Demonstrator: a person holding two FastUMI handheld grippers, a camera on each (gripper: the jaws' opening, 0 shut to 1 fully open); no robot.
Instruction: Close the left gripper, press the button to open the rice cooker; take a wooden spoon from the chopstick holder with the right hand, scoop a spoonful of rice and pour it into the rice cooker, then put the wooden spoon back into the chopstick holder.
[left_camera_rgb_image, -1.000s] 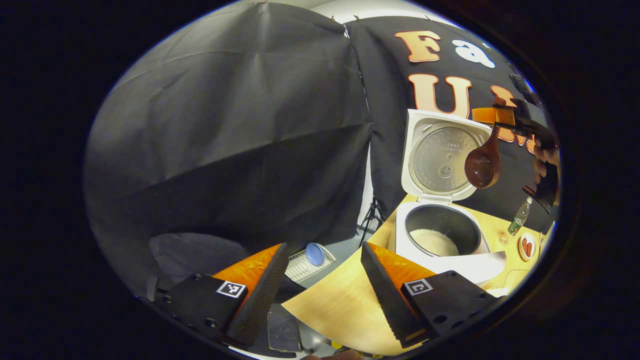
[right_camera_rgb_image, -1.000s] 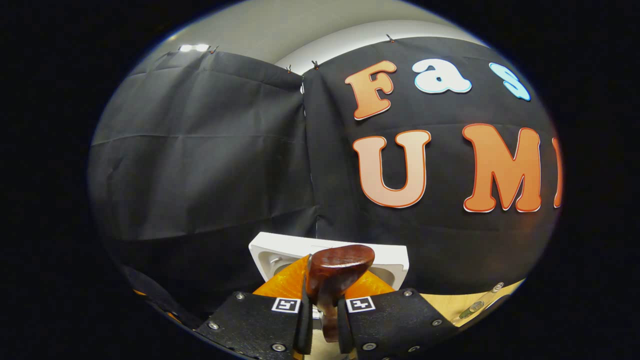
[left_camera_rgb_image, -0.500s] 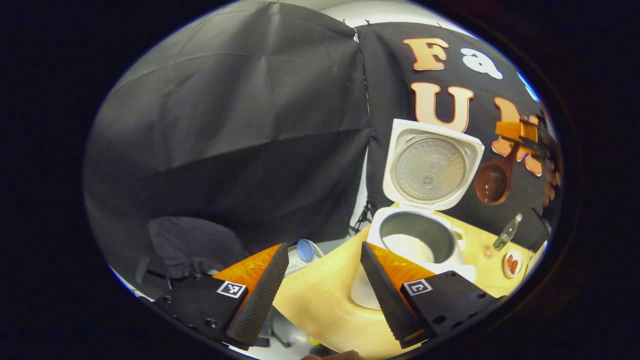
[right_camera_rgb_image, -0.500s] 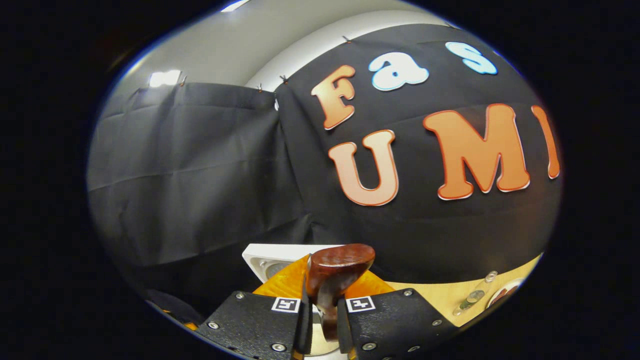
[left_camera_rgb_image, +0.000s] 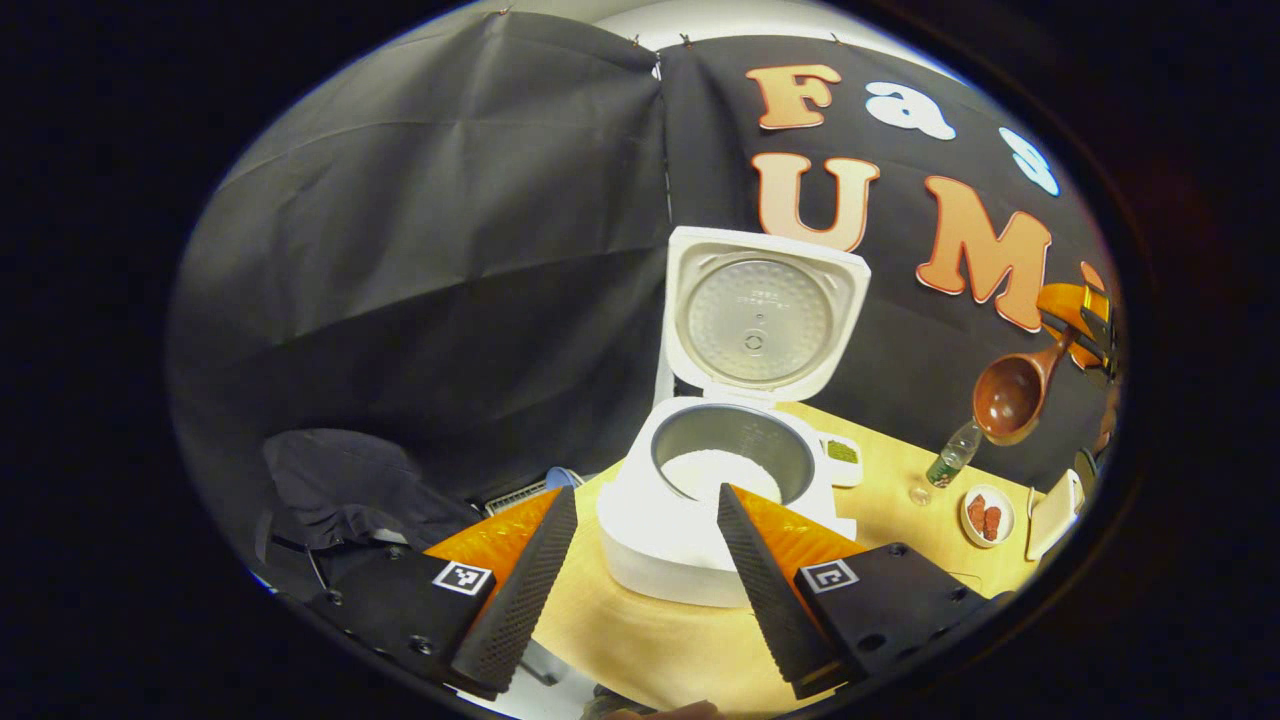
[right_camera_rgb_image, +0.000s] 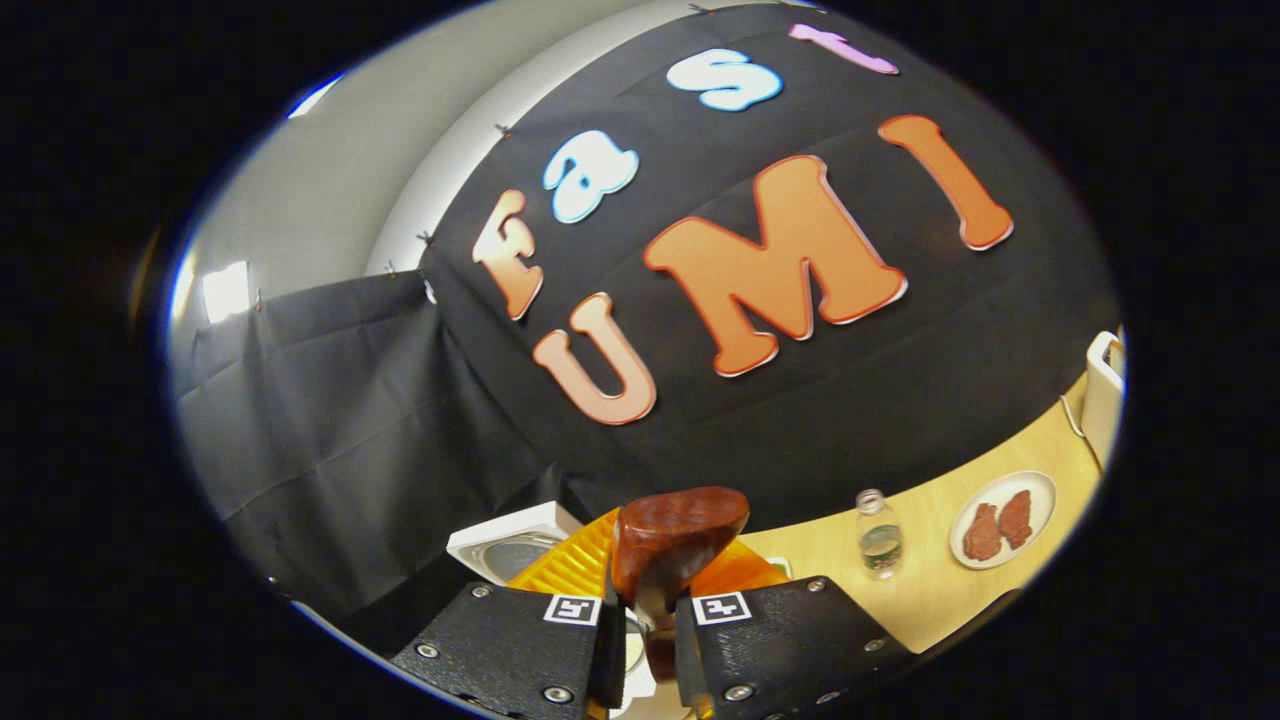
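Fingers (left_camera_rgb_image: 530, 585) of the left gripper (left_camera_rgb_image: 640, 590): spread wide, nothing between them, held above the near edge of the wooden table (left_camera_rgb_image: 650, 640). Right gripper (right_camera_rgb_image: 645, 640): clenched on the handle of the wooden spoon (right_camera_rgb_image: 675, 540). Change since half a second ago: rice cooker (left_camera_rgb_image: 700, 500) now sits mid-frame in the left gripper view rather than right of centre; spoon farther right of its raised lid (left_camera_rgb_image: 760, 315), near a bottle (left_camera_rgb_image: 950, 462). Spoon axis in that view: slanted, bowl (left_camera_rgb_image: 1008, 395) lower left, handle rising right, hollow facing the camera. Pot: white rice inside. Lid markings: too small to read. Also: plate (right_camera_rgb_image: 1000, 522) with two brown pieces.
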